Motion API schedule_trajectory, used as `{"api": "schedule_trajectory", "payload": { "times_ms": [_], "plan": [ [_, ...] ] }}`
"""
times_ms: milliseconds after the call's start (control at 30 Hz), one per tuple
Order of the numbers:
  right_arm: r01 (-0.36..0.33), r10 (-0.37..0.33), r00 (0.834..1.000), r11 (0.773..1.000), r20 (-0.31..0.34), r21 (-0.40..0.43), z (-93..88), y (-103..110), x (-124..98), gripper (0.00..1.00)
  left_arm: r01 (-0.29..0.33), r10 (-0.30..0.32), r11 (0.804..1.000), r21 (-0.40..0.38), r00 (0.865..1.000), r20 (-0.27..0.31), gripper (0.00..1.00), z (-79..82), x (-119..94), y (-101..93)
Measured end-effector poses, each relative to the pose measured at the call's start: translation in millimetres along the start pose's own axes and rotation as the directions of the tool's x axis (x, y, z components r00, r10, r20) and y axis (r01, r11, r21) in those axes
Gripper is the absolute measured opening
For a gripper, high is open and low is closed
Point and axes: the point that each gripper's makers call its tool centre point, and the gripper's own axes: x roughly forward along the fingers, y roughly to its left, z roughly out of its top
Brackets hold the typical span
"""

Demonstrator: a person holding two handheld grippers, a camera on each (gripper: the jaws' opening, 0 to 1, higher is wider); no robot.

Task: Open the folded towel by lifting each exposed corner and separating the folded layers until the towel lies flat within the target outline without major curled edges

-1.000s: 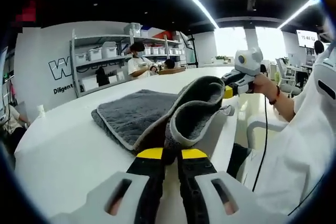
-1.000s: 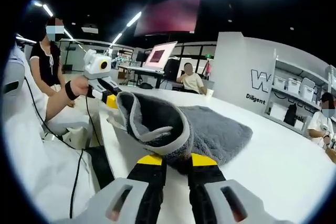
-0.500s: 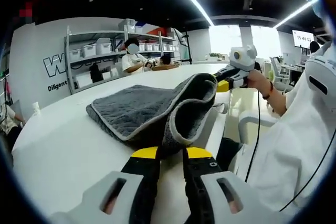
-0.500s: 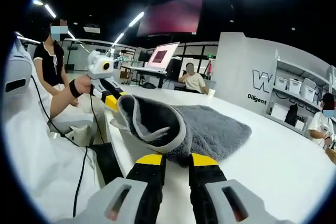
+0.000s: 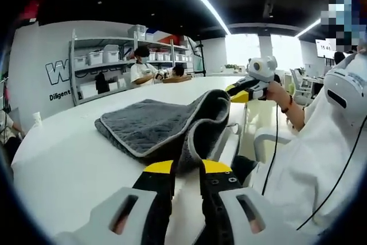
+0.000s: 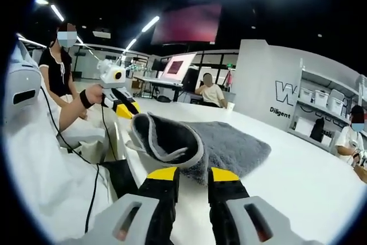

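A grey towel with a pale hem lies folded on the white table. Its top layer is lifted along the edge nearest the person and hangs in a curled loop between the two grippers. My left gripper is shut on one corner of that layer. My right gripper is shut on the other corner. In the left gripper view the right gripper holds the far end of the raised hem. In the right gripper view the left gripper sits at the far end of the towel.
The table edge runs close beside the grippers, with the person's white sleeve past it. Shelves with bins and several people stand beyond the far side. A laptop sits on another desk.
The raised loop of towel has dropped lower and stretched out flatter between the grippers. Both grippers keep their hold on the corners.
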Motion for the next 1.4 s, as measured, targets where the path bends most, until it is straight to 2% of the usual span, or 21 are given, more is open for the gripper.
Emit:
{"api": "schedule_trajectory", "payload": {
  "times_ms": [200, 567, 767, 1033, 1100, 1400],
  "plan": [
    [-0.008, 0.008, 0.999, 1.0, 0.038, -0.005, 12.6, 5, -4, 0.15, 0.005, -0.005, 1.0, -0.009, 1.0, 0.018, 0.15, 3.1, 0, -1.6],
    [-0.039, 0.039, 0.999, 0.999, 0.01, -0.015, 8.7, 16, 7, 0.15, 0.0, 0.001, 1.0, -0.014, 0.999, 0.032, 0.15, 5.6, 5, -1.6],
    [-0.045, 0.046, 0.998, 0.999, 0.034, -0.028, 16.9, 22, 7, 0.15, 0.003, -0.002, 1.0, -0.024, 0.999, 0.037, 0.15, 5.2, 5, -1.1],
    [-0.085, 0.087, 0.996, 0.994, 0.026, -0.073, 23.4, 39, 21, 0.16, 0.007, -0.005, 0.999, -0.036, 0.999, 0.045, 0.17, 4.5, 7, -0.1],
    [-0.087, 0.09, 0.996, 0.992, 0.027, -0.087, 26.3, 42, 25, 0.17, -0.015, 0.017, 0.999, -0.032, 0.999, 0.034, 0.18, 2.9, 8, 2.8],
    [-0.102, 0.107, 0.994, 0.987, 0.03, -0.122, 35.3, 52, 38, 0.18, -0.028, 0.032, 0.997, -0.065, 0.998, 0.06, 0.23, 6.6, 8, 8.5]
  ]
}}
